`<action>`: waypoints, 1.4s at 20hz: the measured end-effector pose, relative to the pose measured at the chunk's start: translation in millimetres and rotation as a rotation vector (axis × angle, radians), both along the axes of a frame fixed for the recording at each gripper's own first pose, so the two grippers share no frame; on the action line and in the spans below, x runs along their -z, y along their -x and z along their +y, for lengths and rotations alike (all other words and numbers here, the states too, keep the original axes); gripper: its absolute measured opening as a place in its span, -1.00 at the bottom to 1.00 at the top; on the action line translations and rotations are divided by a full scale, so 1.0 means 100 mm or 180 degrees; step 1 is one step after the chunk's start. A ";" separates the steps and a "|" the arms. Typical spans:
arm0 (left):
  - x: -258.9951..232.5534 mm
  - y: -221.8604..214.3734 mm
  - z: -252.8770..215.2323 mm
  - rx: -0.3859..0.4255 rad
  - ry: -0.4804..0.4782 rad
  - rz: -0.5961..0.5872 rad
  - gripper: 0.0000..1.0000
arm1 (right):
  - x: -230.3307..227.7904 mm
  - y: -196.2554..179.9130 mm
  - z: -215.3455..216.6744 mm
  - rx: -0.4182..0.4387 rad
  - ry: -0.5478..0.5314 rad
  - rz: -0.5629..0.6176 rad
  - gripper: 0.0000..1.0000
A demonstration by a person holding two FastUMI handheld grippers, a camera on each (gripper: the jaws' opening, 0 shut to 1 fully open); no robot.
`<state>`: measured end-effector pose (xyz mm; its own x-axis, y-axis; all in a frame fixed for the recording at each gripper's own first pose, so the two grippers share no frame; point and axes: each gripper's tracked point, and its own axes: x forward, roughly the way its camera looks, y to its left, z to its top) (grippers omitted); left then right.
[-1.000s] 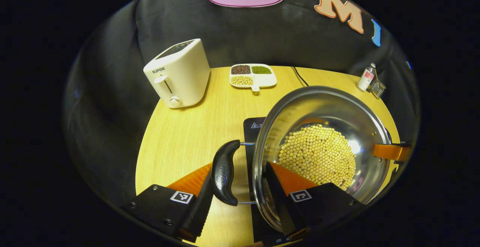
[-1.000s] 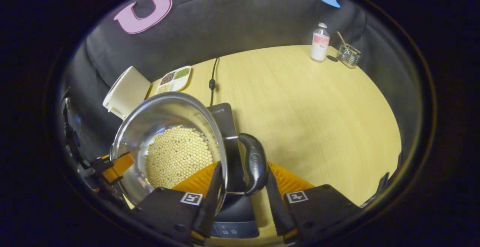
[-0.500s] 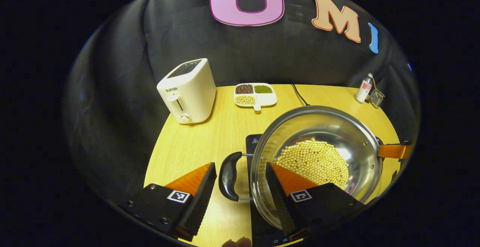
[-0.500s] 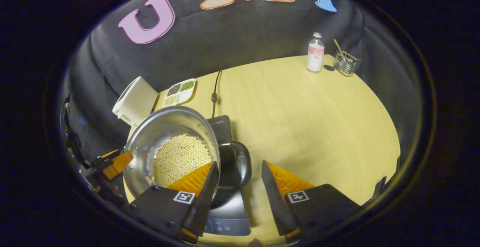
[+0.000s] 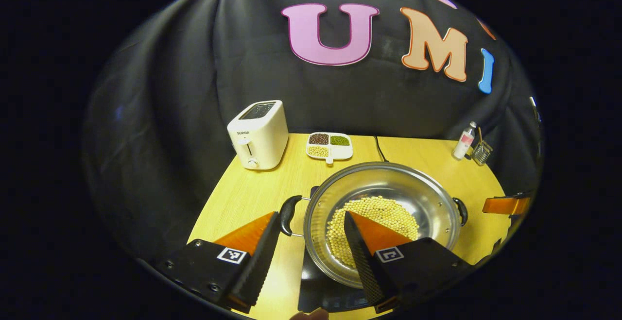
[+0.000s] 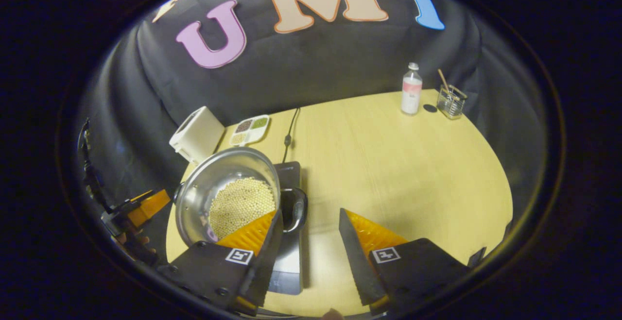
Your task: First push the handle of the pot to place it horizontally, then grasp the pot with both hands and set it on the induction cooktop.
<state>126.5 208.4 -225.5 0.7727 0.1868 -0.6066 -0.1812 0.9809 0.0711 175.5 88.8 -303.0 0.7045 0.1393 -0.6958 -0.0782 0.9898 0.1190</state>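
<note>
Resting on the induction cooktop (image 6: 290, 257), the pot of soybeans (image 5: 384, 223) looks placed; both tools, left tool (image 5: 311, 252) and right tool (image 6: 307, 254), gape empty.

Ahead of your left fingers and off to their left, a white toaster (image 5: 257, 134) stands at the far edge of the wooden table (image 5: 252, 193). Straight ahead of them lies a white divided dish (image 5: 329, 145) of beans, a black cable (image 5: 377, 147) beside it. Far ahead of your right fingers, to their right, a small bottle (image 6: 411, 89) stands near a glass holder (image 6: 450, 101) with sticks.
</note>
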 end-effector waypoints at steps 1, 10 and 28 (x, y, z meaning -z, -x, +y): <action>-0.08 0.07 -0.10 -0.0039 0.0019 -0.0044 0.63 | -0.11 0.03 -0.10 -0.0047 -0.0025 -0.0080 0.41; -1.22 0.69 -1.47 -0.0002 -0.0003 -0.0972 0.59 | -0.97 0.53 -1.28 -0.0017 -0.0346 -0.0843 0.39; -1.74 1.40 -1.79 0.0297 0.0126 -0.1452 0.77 | -1.87 1.57 -1.48 0.0155 0.0317 -0.2062 0.52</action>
<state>-13.9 29.1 -51.7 0.9746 0.0873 -0.2061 -0.0961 0.9948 -0.0332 19.0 -59.5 -115.5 0.9892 0.0536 -0.1366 -0.0581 0.9979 -0.0295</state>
